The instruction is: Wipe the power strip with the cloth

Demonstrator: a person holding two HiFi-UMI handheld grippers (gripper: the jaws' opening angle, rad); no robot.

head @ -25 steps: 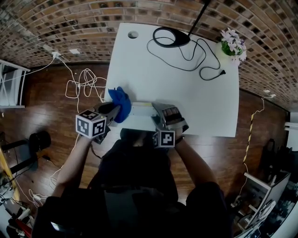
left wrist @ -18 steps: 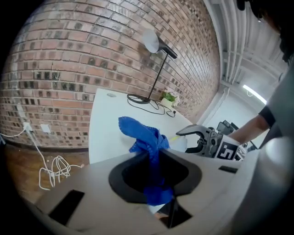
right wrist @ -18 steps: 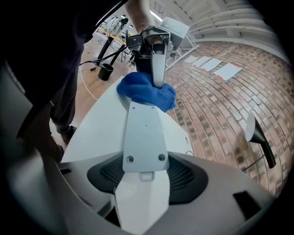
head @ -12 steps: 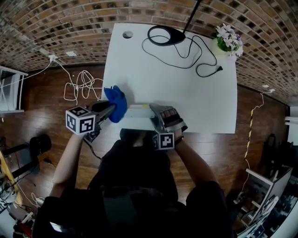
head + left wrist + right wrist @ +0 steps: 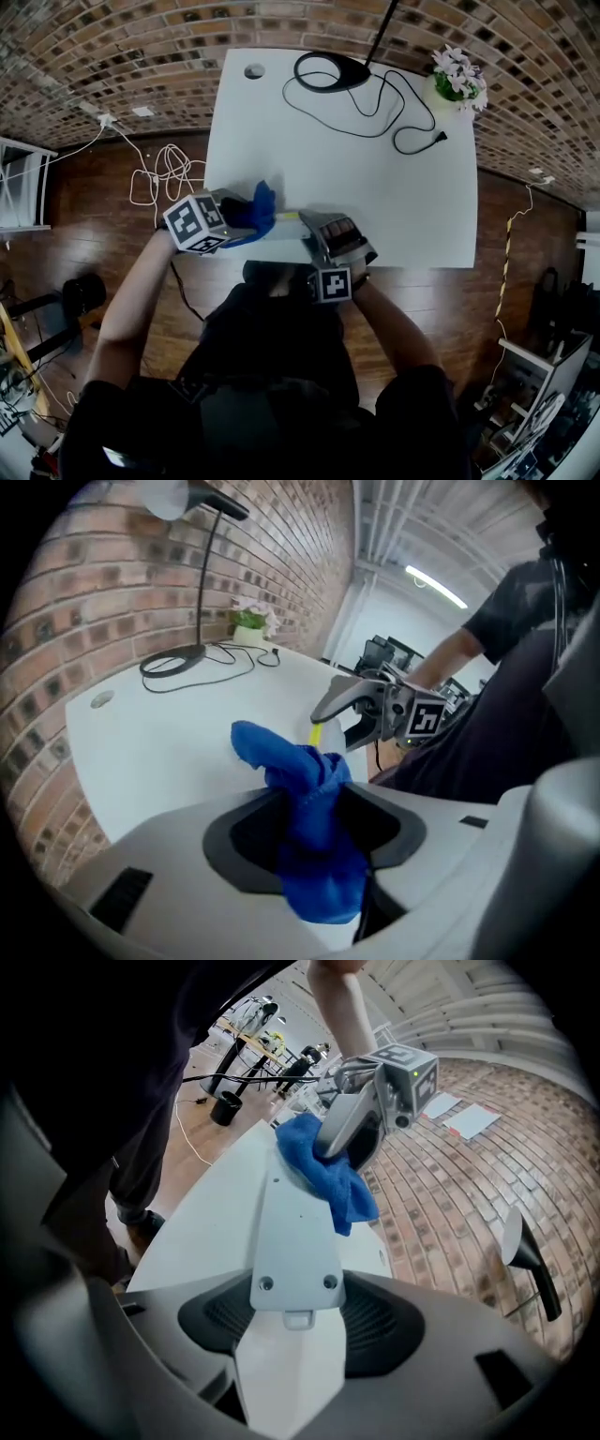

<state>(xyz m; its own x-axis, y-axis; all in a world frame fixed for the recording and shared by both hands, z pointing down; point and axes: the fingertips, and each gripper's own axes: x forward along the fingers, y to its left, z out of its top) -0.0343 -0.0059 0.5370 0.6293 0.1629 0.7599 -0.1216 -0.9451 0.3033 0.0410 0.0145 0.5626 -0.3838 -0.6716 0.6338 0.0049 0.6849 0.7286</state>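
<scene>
Your left hand-held gripper [image 5: 247,217] has just been opening its jaws; they stand wide, with the blue cloth [image 5: 263,206] loose between them at the white power strip's [image 5: 287,223] left end. Your right hand-held gripper [image 5: 314,226] clamps that strip at the surface's [image 5: 356,178] near edge. A desk lamp [image 5: 365,80] stands at the far edge and flowers [image 5: 458,80] at the far right corner. Around these are a brick wall [image 5: 112,56], a wooden floor [image 5: 75,234] and white cables [image 5: 167,173].

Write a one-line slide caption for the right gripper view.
Right gripper clamps a long white plastic power strip; a crumpled blue cloth sits at its far end.
</scene>
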